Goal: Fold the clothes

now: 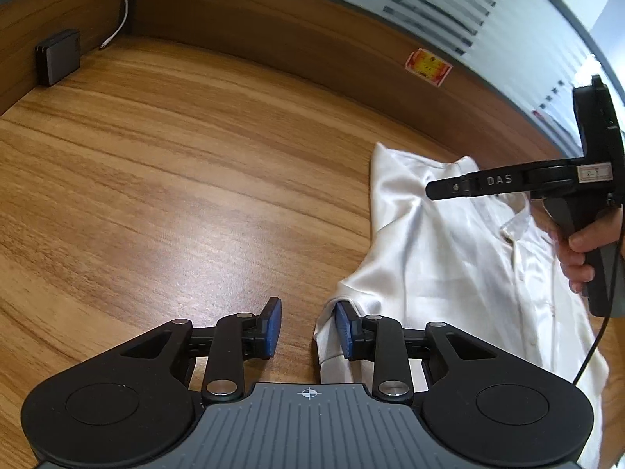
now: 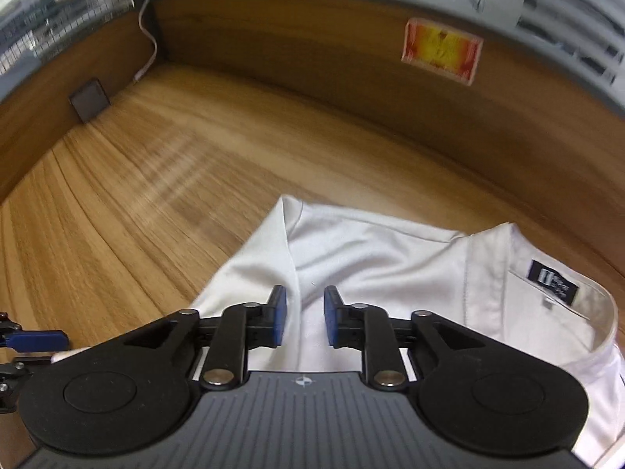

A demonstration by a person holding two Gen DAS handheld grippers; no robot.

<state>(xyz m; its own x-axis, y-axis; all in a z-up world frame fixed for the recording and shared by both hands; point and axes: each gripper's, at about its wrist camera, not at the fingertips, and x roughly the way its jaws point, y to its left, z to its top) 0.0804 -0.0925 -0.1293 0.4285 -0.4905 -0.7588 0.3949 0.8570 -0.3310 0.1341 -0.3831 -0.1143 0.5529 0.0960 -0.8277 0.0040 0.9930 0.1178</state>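
**Folding a white shirt, mid-way, both grippers hovering**

Lining up the next fold is my read. The white shirt (image 1: 461, 258) lies face up on the table (image 1: 156, 179), one side already turned in. The left gripper (image 1: 308, 326) has its fingers apart with a cuff edge touching one pad, not pinched. The right gripper (image 2: 304, 320) is also parted over the cloth, holding nothing. Pinch the edges cleanly, lift low. A black box (image 1: 58, 56) and a white cable (image 1: 125, 8) sit well away; nothing blocks.
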